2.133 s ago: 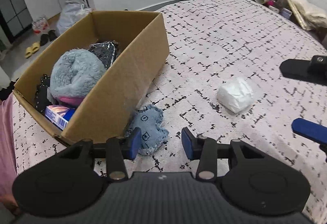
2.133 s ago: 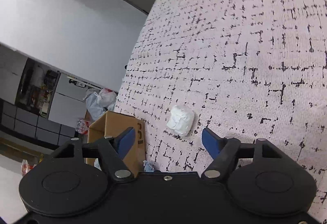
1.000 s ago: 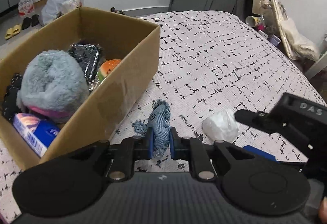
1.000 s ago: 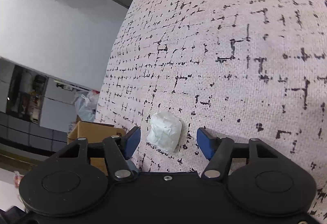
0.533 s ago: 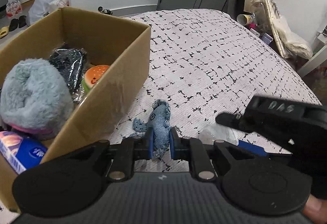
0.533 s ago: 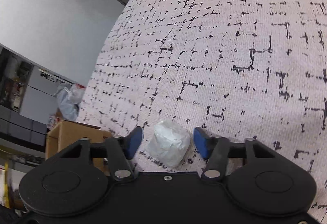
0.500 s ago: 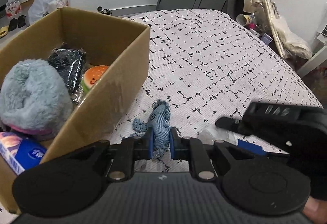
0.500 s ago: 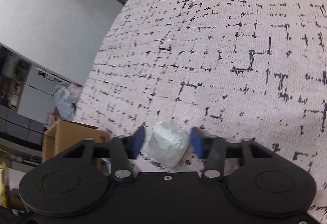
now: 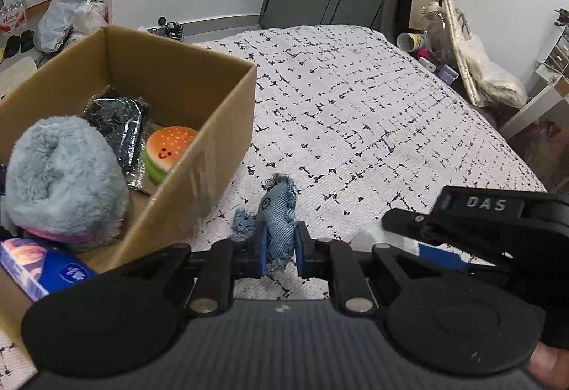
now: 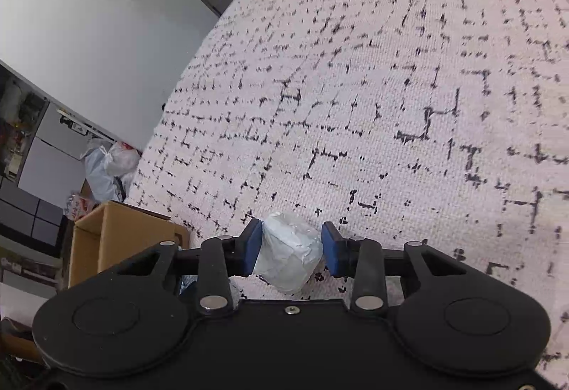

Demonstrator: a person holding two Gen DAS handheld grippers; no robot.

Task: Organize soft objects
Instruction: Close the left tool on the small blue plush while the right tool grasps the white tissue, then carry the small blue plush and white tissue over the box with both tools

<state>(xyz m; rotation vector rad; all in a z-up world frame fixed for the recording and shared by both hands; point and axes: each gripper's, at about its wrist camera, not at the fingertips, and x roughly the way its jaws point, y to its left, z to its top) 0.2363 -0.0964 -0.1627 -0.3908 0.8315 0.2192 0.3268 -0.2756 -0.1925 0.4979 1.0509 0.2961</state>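
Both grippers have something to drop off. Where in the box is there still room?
The cardboard box is bare along its far wall, behind the black foil packet and burger squishy. Its near end is crowded by the fluffy blue plush and tissue pack.

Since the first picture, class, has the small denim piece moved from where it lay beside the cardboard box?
Yes. The denim piece no longer lies on the bedspread against the cardboard box; it is pinched in the left claw, raised clear of the box wall.
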